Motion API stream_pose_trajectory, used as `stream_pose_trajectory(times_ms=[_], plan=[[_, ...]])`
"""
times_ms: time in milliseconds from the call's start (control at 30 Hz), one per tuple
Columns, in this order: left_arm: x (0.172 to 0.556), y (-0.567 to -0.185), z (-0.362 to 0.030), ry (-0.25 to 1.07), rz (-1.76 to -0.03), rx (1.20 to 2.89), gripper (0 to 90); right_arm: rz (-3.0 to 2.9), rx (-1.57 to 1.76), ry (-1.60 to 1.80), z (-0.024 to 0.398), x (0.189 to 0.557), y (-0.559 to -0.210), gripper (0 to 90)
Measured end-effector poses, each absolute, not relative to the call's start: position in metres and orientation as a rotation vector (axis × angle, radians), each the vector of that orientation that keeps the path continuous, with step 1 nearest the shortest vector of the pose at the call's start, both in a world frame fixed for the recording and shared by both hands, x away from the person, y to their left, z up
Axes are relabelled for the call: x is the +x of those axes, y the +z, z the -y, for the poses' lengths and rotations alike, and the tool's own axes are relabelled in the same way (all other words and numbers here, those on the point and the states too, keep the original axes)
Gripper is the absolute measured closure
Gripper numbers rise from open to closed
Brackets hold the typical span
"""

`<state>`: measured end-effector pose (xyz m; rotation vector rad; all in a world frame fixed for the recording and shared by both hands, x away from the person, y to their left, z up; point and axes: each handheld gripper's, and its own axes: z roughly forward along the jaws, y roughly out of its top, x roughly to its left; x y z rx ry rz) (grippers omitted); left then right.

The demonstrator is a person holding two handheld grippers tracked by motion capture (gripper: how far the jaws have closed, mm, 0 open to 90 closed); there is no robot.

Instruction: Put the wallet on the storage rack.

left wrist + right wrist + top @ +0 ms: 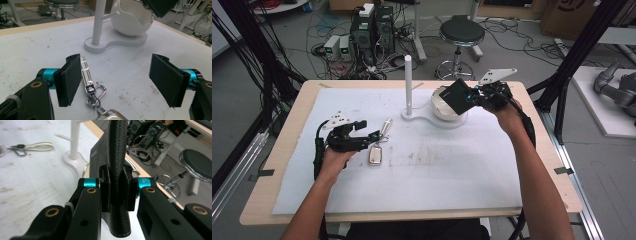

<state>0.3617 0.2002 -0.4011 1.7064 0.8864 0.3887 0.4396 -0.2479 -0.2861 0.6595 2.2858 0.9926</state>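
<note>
A black leather wallet hangs in the air above the white bowl, with my right gripper shut on its edge. In the right gripper view the wallet stands upright, pinched between both pads of that gripper. A key fob with a pale striped strap lies on the white mat. My left gripper is low over the mat beside it, open. In the left gripper view the strap runs just inside the left pad, nothing is gripped by this gripper, and the fob peeks in at the bottom.
The bowl shares a white base with an upright white post at the back middle of the mat. Behind the table stand a stool and computers with cables on the floor.
</note>
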Motion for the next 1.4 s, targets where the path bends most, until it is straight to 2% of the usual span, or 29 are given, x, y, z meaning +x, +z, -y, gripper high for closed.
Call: stream_pose_trajectory(times_ms=[1133,1300,1400], plan=[[0.363,-0.411,-0.199,0.347,-0.926,1.660,26.1,-2.212,0.460,0.631,0.202,0.471,-0.341,80.3],[0.362,-0.412,-0.197,0.341,-0.921,1.665,26.1,-2.244,0.476,0.628,0.201,0.474,-0.347,78.9],[0.362,-0.412,-0.197,0.343,-0.922,1.667,26.1,-2.253,0.515,0.665,0.202,0.475,-0.346,74.5]])
